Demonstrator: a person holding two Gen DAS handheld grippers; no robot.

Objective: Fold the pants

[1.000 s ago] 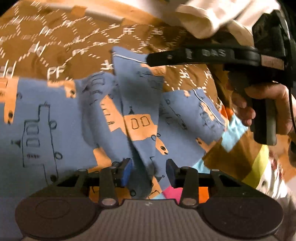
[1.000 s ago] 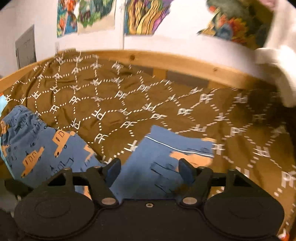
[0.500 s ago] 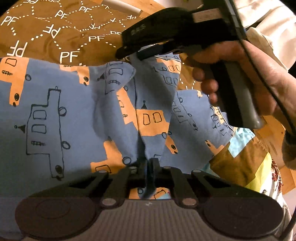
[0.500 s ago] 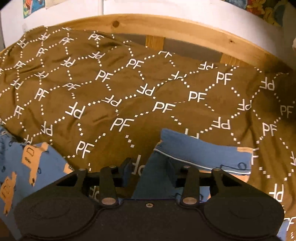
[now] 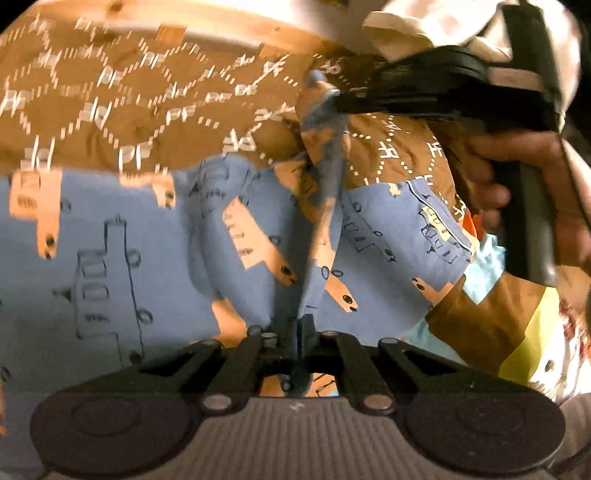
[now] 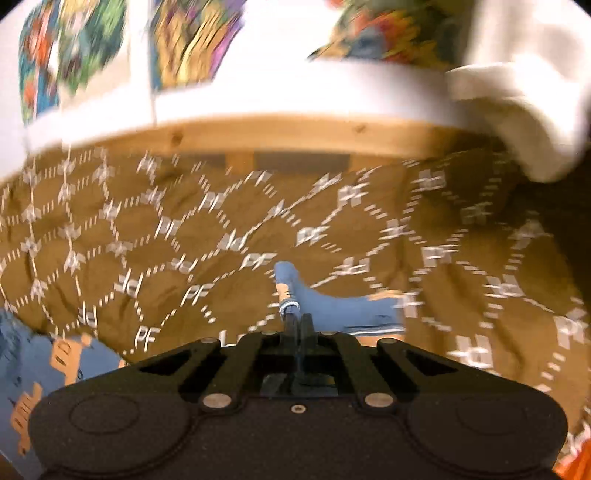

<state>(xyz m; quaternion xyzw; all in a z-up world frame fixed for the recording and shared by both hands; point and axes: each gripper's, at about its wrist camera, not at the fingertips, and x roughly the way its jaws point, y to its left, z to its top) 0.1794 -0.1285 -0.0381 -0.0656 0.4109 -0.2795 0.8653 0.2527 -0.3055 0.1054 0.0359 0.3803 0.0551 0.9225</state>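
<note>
two fisheye views look forward along two handheld grippers over a bed. a brown bedspread (image 6: 207, 236) printed with white dotted diamonds and the letters "pf" covers the mattress, and a pair of blue pants (image 5: 122, 266) printed with orange vehicles and drawn outlines lies spread on it.

in the left wrist view, the left gripper (image 5: 297, 328) has its jaws pressed together on a raised ridge of the pants fabric. that ridge runs straight ahead from the fingertips up to the right gripper (image 5: 343, 101), which pinches the far end of it. most of the pants lies flat to the left of the left gripper, with another section to its right. a hand (image 5: 524, 192) grips the right gripper's handle at the upper right, below a white sleeve (image 5: 436, 26). a patchwork cloth (image 5: 491, 317) in brown, yellow and pale blue lies to the right.

in the right wrist view, the right gripper (image 6: 297, 321) is clamped on a hemmed edge of the pants (image 6: 332, 306), which bunches just ahead and trails right. beyond are a wooden bed rail (image 6: 258, 136) and colourful pictures (image 6: 184, 40) on a white wall. this view is blurred.
</note>
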